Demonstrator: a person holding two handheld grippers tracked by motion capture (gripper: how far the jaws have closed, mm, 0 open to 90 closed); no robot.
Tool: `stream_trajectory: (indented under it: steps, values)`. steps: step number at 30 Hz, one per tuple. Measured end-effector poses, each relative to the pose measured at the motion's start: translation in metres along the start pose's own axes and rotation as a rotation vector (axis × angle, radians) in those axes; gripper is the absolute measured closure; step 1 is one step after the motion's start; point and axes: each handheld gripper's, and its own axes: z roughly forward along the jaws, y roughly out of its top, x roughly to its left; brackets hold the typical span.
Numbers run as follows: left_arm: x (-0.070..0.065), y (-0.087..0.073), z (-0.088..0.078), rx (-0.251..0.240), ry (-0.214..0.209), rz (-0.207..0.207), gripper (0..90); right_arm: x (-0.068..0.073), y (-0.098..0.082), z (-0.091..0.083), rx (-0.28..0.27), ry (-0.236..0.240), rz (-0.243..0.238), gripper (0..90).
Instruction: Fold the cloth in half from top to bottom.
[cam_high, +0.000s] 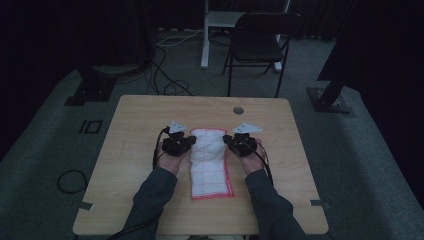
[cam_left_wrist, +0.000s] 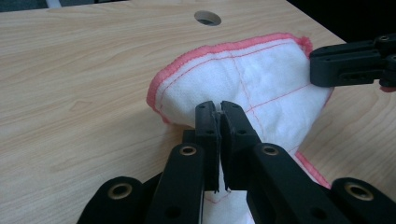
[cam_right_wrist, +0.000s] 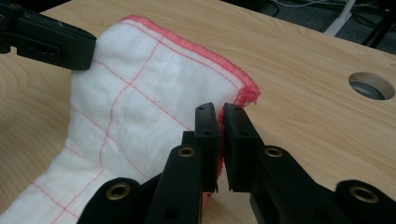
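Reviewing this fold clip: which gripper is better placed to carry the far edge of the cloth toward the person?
Neither clearly: the left gripper and right gripper each clamp one far corner of the cloth, level with each other, so they likely move together.

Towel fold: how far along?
Done: towel already lies as a narrow strip on the table. In hand: left gripper and right gripper are each shut on a far-end edge, that end lifted. Left: bring it over to the near end, release.
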Motion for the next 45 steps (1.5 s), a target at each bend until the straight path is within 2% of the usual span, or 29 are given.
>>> stream_trajectory:
  steps: [9, 13, 16, 20, 26, 29, 33, 39, 45]
  values:
    - [-0.003, -0.004, -0.003, -0.001, 0.001, 0.012, 87.3, 0.0, -0.002, 0.003, 0.011, 0.002, 0.001, 85.6]
    - [0.005, -0.007, 0.0, 0.004, 0.02, -0.015, 87.3, 0.0, 0.0, 0.013, 0.024, 0.003, 0.007, 85.6]
    - [0.013, -0.01, 0.004, 0.013, 0.051, -0.037, 87.3, -0.001, 0.003, 0.027, 0.038, 0.01, 0.018, 84.6]
    - [0.028, -0.016, 0.015, 0.04, 0.101, -0.069, 87.2, -0.001, 0.007, 0.047, 0.07, -0.017, 0.035, 80.7]
    - [0.051, -0.031, 0.028, 0.085, 0.17, -0.154, 87.1, 0.0, 0.007, 0.064, 0.109, -0.031, 0.048, 79.3]
    - [0.057, -0.037, 0.03, 0.101, 0.191, -0.176, 86.4, 0.001, 0.007, 0.072, 0.131, -0.033, 0.044, 77.9]
    - [0.061, -0.041, 0.031, 0.106, 0.209, -0.201, 82.4, 0.004, 0.009, 0.085, 0.157, -0.029, 0.042, 75.8]
    - [0.066, -0.039, 0.029, 0.099, 0.198, -0.228, 66.9, 0.005, 0.019, 0.104, 0.181, -0.038, 0.055, 70.4]
    - [0.066, -0.042, 0.035, 0.127, 0.195, -0.241, 62.8, 0.009, 0.026, 0.122, 0.213, -0.04, 0.062, 64.6]
